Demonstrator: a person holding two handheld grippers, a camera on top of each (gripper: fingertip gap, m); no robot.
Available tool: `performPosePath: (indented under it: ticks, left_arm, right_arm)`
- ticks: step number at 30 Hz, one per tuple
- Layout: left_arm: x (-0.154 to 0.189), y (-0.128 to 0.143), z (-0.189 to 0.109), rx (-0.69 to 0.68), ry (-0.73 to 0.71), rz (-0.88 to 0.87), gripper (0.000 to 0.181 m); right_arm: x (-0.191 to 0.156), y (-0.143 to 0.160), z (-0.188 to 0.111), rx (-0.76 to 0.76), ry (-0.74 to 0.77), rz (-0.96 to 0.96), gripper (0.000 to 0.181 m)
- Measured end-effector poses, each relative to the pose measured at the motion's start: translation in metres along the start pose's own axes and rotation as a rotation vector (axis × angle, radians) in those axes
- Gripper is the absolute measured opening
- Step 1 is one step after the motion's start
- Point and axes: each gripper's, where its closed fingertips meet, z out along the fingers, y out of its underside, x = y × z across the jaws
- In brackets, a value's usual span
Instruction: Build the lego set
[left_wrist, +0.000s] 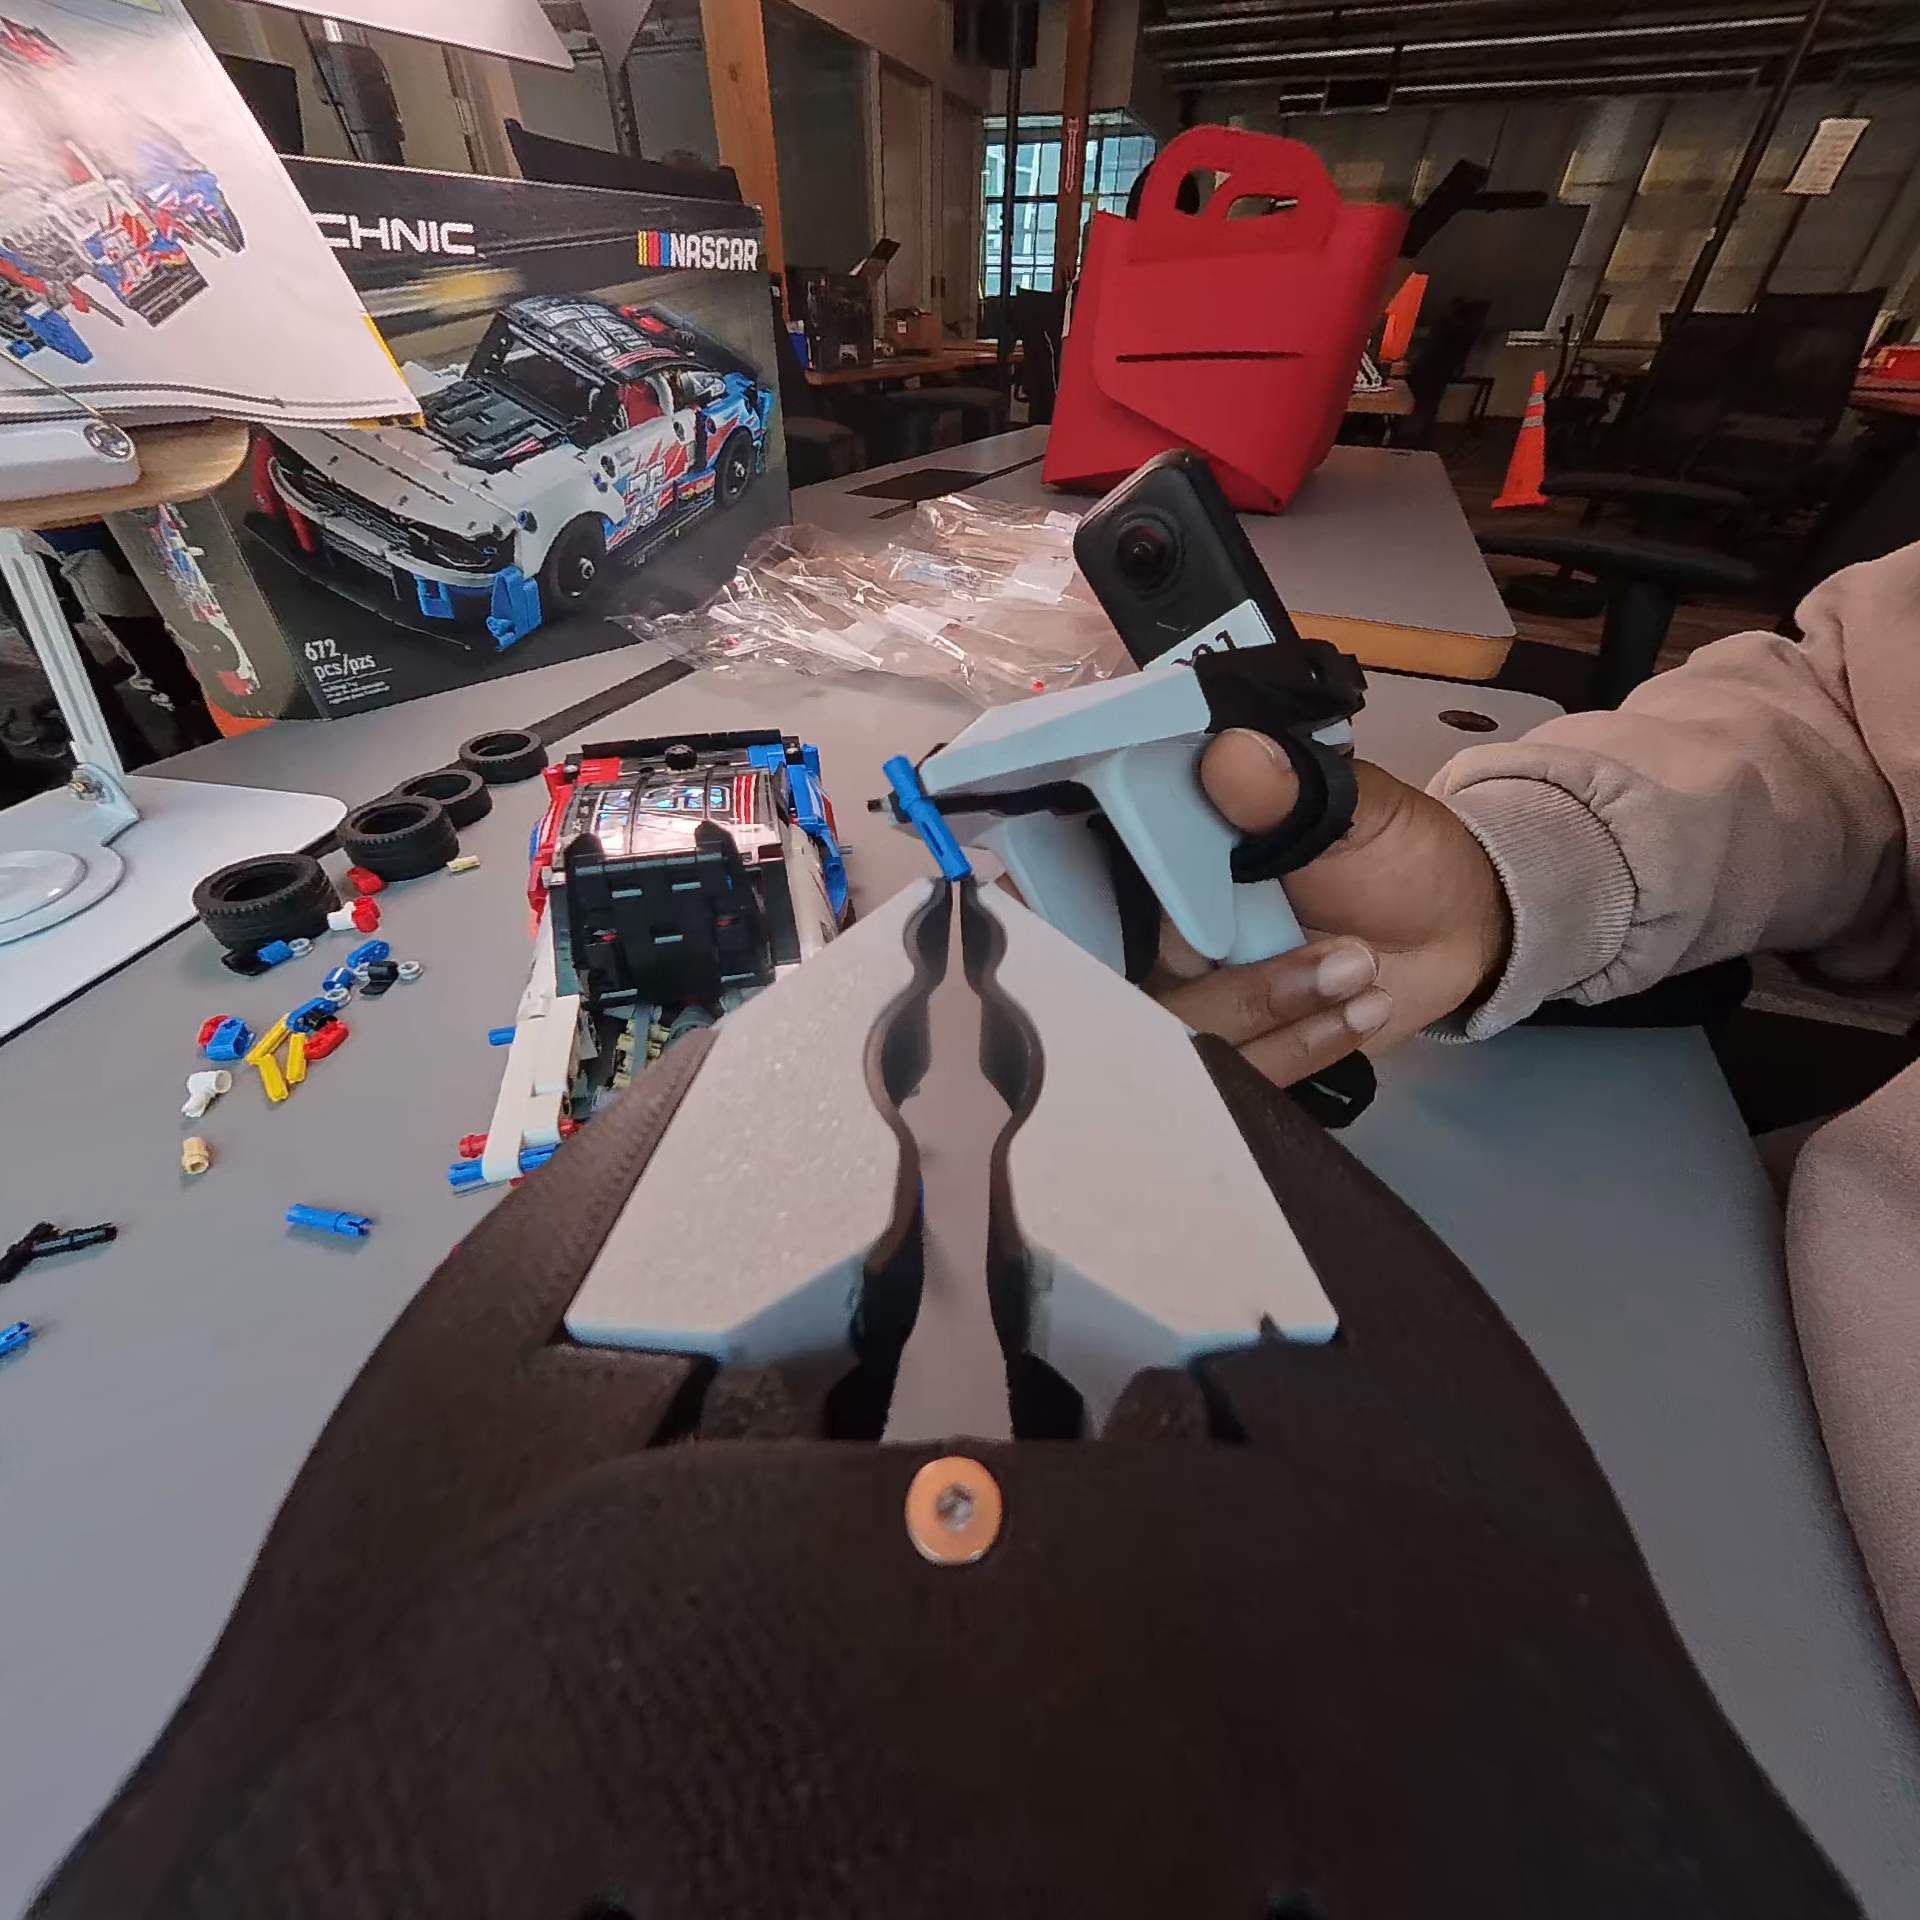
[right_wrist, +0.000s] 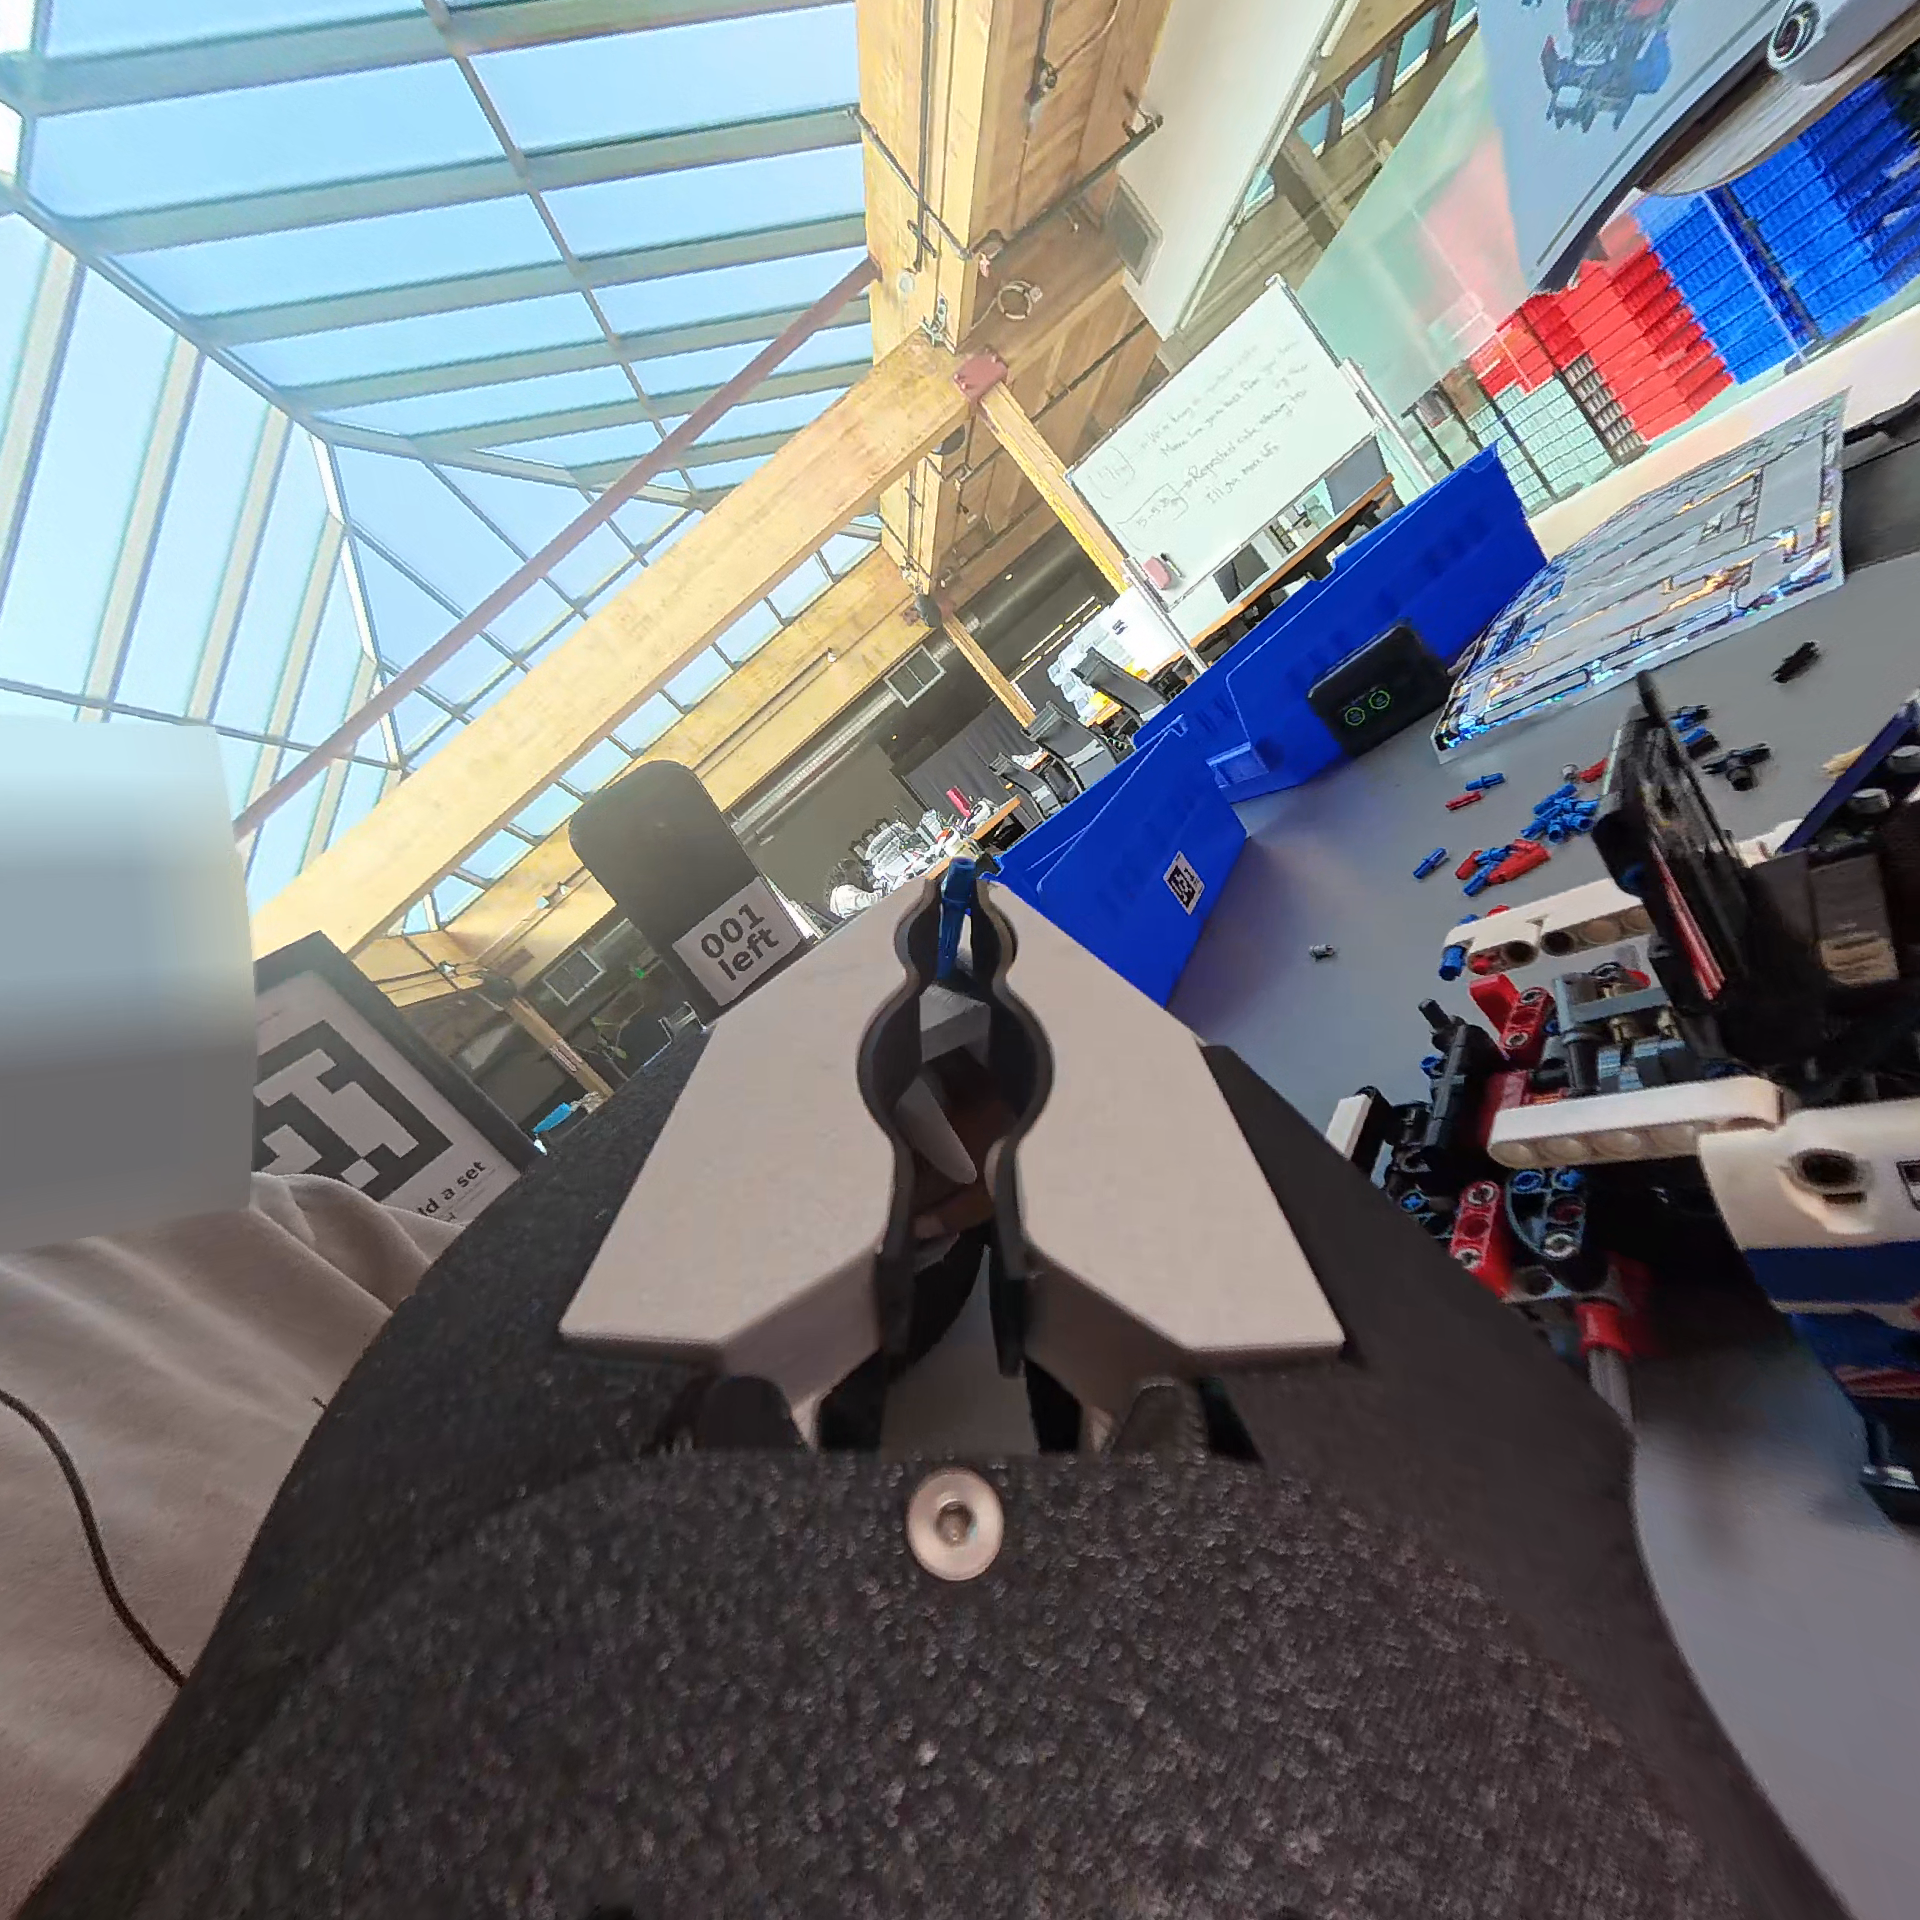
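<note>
A small blue pin (left_wrist: 928, 821) is held in the air between both grippers, above the grey table (left_wrist: 1455, 1299). My left gripper (left_wrist: 951, 885) is shut on its lower end. My right gripper (left_wrist: 920, 800), held by a hand, comes in from the right and clamps the pin's middle. In the right wrist view the pin (right_wrist: 951, 925) sits between the shut tips of the right gripper (right_wrist: 954, 904). The partly built race car (left_wrist: 675, 894) lies just left of the grippers; it also shows in the right wrist view (right_wrist: 1662, 1039).
Several black tyres (left_wrist: 395, 831) and loose small parts (left_wrist: 281, 1029) lie left of the car. The set's box (left_wrist: 520, 447), an instruction booklet (left_wrist: 135, 208), empty plastic bags (left_wrist: 904, 603) and a red bag (left_wrist: 1216, 312) stand behind. Blue bins (right_wrist: 1299, 727) and a sticker sheet (right_wrist: 1662, 582) border the table. Only a small space, under 4 cm, lies between the two pairs of fingers.
</note>
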Motion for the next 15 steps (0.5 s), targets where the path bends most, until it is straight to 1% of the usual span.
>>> performPosePath:
  ticks: [2, 5, 6, 9, 11, 12, 15]
  left_arm:
    - [-0.0041, -0.0007, -0.0014, 0.005, -0.018, -0.004, 0.002]
    - [-0.0057, -0.0046, -0.0035, 0.020, -0.012, -0.024, 0.016]
    - [-0.0057, -0.0056, -0.0041, 0.023, -0.010, -0.025, 0.016]
    - [-0.0028, -0.0056, -0.0042, 0.017, 0.007, -0.019, 0.012]
    - [-0.0005, -0.0043, -0.0038, 0.005, 0.016, -0.007, 0.003]
    - [-0.0013, -0.0036, -0.0038, -0.003, 0.007, 0.005, 0.003]
    - [0.0000, -0.0033, -0.0059, -0.026, 0.025, 0.034, 0.002]
  right_arm:
    - [0.0012, -0.0013, -0.0018, -0.003, 0.002, -0.012, 0.002]
    - [0.0008, -0.0020, -0.0039, -0.010, 0.003, -0.040, 0.003]
    - [0.0005, -0.0012, -0.0039, -0.015, 0.004, -0.050, 0.003]
    - [-0.0015, 0.0019, -0.0028, -0.030, -0.001, -0.070, 0.004]
    - [-0.0014, 0.0036, -0.0021, -0.042, 0.005, -0.098, 0.003]
    - [-0.0014, 0.0039, -0.0022, -0.050, 0.008, -0.117, 0.003]
    - [-0.0045, 0.0062, -0.0032, -0.134, -0.007, -0.218, 0.004]
